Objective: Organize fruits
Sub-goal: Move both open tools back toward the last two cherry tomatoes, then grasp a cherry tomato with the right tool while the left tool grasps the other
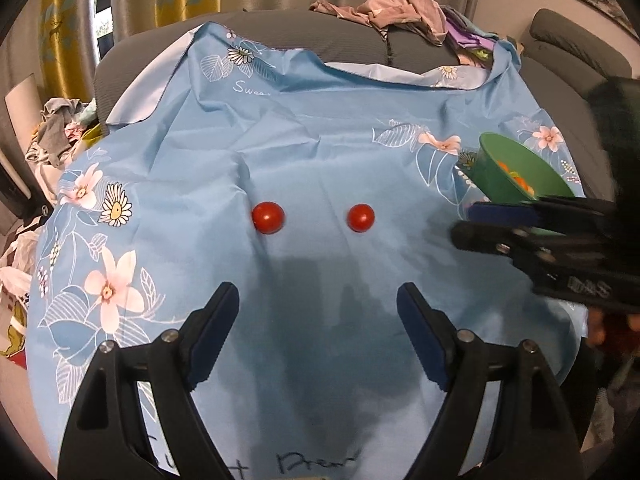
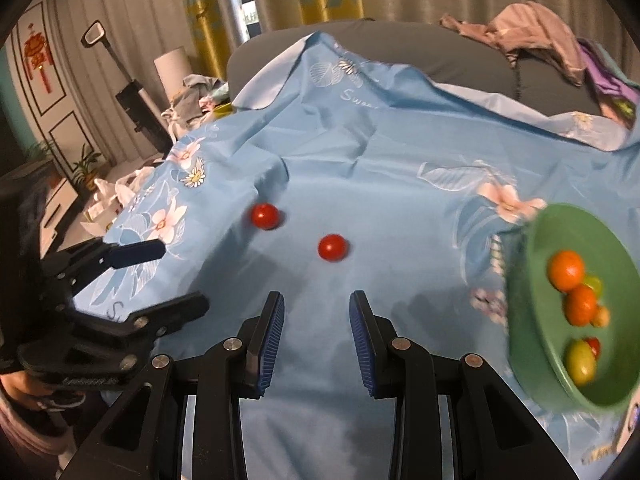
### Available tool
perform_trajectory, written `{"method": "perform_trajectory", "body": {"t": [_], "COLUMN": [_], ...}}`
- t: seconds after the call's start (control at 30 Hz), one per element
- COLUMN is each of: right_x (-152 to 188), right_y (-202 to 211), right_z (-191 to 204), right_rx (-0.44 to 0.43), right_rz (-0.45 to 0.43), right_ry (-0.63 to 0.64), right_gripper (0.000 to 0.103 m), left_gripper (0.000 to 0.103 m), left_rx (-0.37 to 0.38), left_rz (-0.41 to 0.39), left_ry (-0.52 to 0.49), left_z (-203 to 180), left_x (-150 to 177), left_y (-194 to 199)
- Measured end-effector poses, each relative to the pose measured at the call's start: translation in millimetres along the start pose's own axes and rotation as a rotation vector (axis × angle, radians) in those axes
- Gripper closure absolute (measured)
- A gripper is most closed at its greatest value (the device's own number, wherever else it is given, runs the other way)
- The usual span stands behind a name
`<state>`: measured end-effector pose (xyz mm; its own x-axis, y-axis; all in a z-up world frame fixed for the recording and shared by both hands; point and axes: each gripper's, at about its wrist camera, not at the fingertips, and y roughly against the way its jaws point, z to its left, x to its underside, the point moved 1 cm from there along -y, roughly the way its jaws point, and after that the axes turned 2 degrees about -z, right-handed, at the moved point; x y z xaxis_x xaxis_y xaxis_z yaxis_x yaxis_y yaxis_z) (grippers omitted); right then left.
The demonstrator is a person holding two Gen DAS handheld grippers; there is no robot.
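My left tool hovers spread and empty. Two small round red tomatoes remain mid-worktop on the blue floral cloth. My right tool, partly spread, holds nothing. Near the right edge, the green plastic bowl already holds several fruits.

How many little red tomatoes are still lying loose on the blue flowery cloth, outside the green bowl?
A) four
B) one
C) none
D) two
D: two red tomatoes, one to the left and one to the right, sit apart on the blue cloth, while the green bowl already holds several other fruits; both grippers, left and right, are open and empty.
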<state>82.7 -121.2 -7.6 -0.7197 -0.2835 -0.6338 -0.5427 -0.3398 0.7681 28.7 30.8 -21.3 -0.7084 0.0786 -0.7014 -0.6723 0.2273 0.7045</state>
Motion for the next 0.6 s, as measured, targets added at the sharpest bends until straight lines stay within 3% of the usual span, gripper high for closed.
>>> {"method": "perform_trajectory", "body": {"t": [0.23, 0.6], "right_x": [-18, -26], "right_y": [-57, -98], "right_z": [-10, -17], "right_rx": [-0.016, -0.022], "right_rz": [0.073, 0.136], "right_ry": [-0.012, 0.005], "right_gripper": [0.069, 0.069], "left_gripper": [0.022, 0.022], "left_rx": [0.023, 0.026], "left_rz": [0.015, 0.037], "left_ry": [0.056, 0.013], "left_z": [31, 36], "left_x": [-5, -24], "left_y": [-9, -32]}}
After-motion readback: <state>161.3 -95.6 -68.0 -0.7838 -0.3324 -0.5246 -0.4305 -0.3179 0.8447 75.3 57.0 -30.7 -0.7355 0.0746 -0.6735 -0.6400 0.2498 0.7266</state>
